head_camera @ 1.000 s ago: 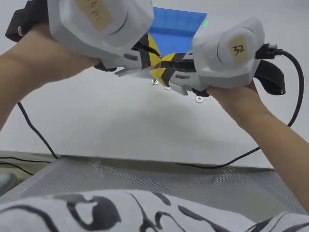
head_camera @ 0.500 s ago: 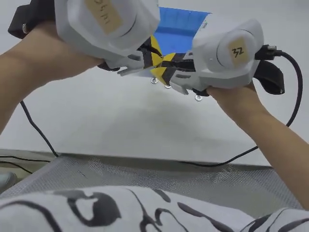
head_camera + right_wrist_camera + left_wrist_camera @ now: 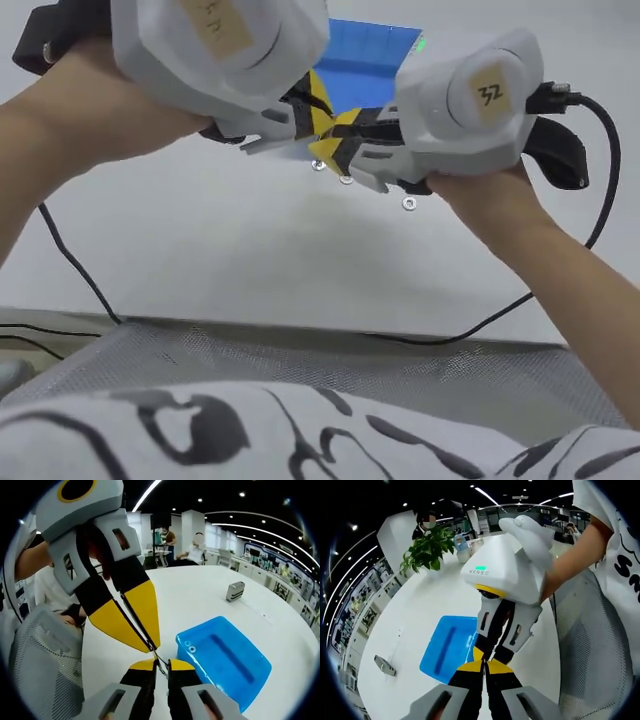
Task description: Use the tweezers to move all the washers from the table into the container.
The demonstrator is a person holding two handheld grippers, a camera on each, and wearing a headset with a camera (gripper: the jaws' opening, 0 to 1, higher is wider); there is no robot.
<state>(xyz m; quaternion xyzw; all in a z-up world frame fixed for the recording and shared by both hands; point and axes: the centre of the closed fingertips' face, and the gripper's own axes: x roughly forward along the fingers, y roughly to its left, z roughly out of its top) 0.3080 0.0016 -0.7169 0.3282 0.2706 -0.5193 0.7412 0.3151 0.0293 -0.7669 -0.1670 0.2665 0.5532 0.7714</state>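
In the head view, two grippers are held tip to tip above the white table. The yellow-and-black jaws of the left gripper and the right gripper are brought together in front of one blue container. Three washers are counted on the table just under the jaws. They are small, flat, silvery rings, laid apart from one another and outside the container.

In the left gripper view, that gripper's own yellow tips are pressed together with a thin seam between them. They are met from above by the right gripper's jaws. The container is seen on the table to the left.

In the right gripper view, one pair of tweezers, thin and dark, is clamped between the left gripper's yellow jaws. Its end is reached into the narrow gap between the right gripper's jaws; whether it is pinched there cannot be told. Two more washers are seen side by side inside the container, near a corner.
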